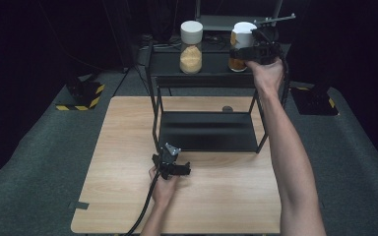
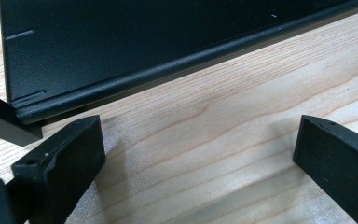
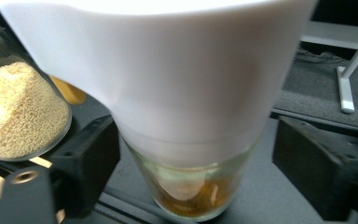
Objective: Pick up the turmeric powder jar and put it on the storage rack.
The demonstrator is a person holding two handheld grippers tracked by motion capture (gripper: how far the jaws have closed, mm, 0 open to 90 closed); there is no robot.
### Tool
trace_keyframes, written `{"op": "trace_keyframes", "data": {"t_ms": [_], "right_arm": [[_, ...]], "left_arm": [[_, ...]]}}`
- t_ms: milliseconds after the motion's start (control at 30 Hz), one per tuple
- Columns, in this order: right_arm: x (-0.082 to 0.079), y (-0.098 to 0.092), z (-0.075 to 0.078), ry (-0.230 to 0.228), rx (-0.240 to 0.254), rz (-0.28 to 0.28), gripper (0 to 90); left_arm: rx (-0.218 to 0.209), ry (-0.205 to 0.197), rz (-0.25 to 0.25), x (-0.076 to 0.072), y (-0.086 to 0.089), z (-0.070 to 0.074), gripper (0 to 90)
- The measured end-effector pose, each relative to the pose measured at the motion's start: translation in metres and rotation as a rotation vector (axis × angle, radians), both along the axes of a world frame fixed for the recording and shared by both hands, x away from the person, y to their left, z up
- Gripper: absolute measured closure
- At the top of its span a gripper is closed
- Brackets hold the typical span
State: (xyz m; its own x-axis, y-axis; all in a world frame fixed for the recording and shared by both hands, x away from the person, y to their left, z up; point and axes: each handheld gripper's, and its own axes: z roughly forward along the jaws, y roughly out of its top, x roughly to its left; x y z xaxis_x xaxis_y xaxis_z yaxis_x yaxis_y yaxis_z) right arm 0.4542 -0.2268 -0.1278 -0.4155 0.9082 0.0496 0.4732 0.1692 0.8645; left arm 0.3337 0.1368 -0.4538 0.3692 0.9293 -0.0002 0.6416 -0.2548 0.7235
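Your right hand-held gripper [image 1: 254, 49] is raised to the top shelf of the black metal two-tier rack [image 1: 204, 78], which serves as the reference for this report. Its jaws stand wide, one on each side of the white-lidded glass jar of amber contents [image 3: 186, 116], and neither jaw touches it. That jar stands on the rack's top shelf at its right end. A second white-lidded glass jar of pale yellow grain [image 1: 191, 46] stands on the same shelf, to its left and apart from it.

Your left hand-held gripper [image 1: 170, 164] rests low on the light wooden worktop [image 1: 128, 162], just in front of the rack's lower shelf. Its jaws are also wide and hold nothing.

Judgement: the step in hand is the approach to grasp the amber jar; no grip is made yet. The next move calls for closing squarely on the glass body below the lid, then lifting straight without tilting, keeping clear of the neighbouring jar.
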Motion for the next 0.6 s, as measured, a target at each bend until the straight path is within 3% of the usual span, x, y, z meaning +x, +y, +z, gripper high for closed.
{"op": "trace_keyframes", "data": {"t_ms": [233, 300, 600], "right_arm": [[-0.010, -0.008, 0.002, -0.018, 0.011, 0.016, 7.3], [-0.016, -0.016, -0.002, -0.037, 0.036, 0.019, 7.2], [-0.029, -0.037, -0.008, -0.044, 0.062, 0.000, 6.0]], "left_arm": [[-0.003, 0.001, 0.000, 0.000, 0.000, 0.000, 1.9], [-0.001, 0.000, 0.000, 0.000, 0.000, 0.000, 1.9], [0.000, 0.003, 0.000, 0.000, 0.000, 0.000, 1.9]]}}
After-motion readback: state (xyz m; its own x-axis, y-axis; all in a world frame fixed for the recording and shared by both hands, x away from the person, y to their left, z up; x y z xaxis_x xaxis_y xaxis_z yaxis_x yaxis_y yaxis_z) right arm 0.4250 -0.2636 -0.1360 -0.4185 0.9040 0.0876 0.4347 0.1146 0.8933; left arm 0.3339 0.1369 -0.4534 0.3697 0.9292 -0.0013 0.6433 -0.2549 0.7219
